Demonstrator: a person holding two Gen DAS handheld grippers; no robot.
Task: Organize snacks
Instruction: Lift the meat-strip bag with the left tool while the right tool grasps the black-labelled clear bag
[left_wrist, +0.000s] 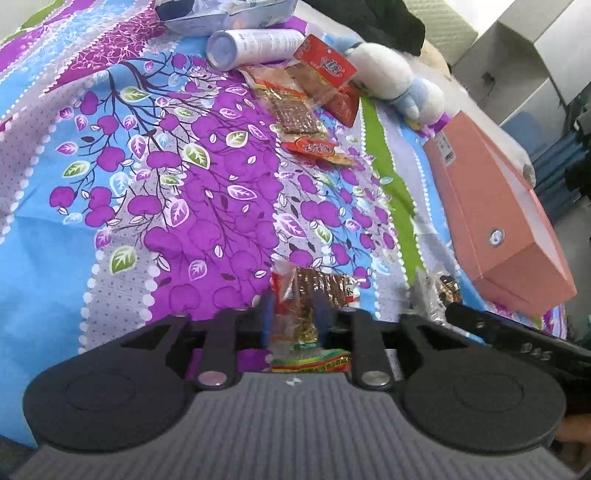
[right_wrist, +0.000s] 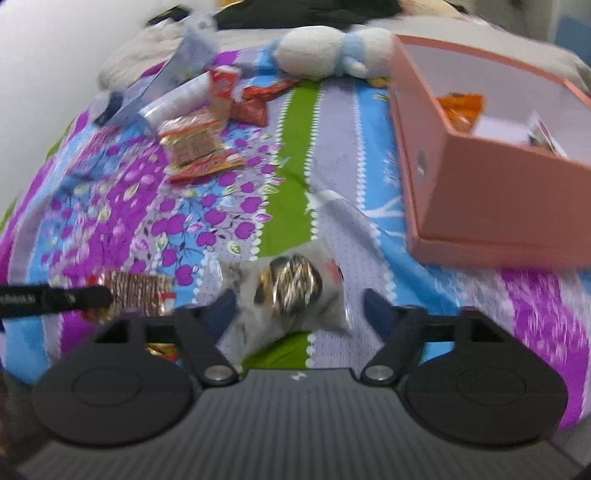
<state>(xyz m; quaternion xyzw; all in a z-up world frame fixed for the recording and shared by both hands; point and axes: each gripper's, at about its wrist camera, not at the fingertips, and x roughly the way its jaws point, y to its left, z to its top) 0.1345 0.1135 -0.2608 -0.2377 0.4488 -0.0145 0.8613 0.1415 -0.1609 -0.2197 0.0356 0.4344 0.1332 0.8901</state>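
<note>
Snacks lie scattered on a bed with a purple, blue and green floral sheet (left_wrist: 177, 192).

Left tongs (left_wrist: 291, 314) stand part open, a clear packet (left_wrist: 295, 314) with red and gold print between the fingers. It reaches back under the tool and its far end rests on the sheet. Whether the pads press it I cannot tell; gaps seem to show at both sides.

Right tongs (right_wrist: 299, 302) stand wide apart around a clear pouch (right_wrist: 291, 291) holding dark, gold-streaked round pieces. The pouch lies on the sheet, and the blue fingers (right_wrist: 221, 306) flank it without clamping. This view is blurred.

Pink box (right_wrist: 491, 192) sits open on the bed to the right, just beyond the right tongs. Inside it are an orange packet (right_wrist: 460, 107) and something white, too blurred to name.

Further up the bed is a loose pile: a brown-squared packet (left_wrist: 297, 114), red packets (left_wrist: 325, 74) overlapping it, and a white tube (left_wrist: 255, 46) lying on its side. A white-and-blue plush toy (left_wrist: 391, 81) lies near the box's far end.

In the right view, the left tool's black finger (right_wrist: 55, 297) reaches in from the left edge, over its packet.
</note>
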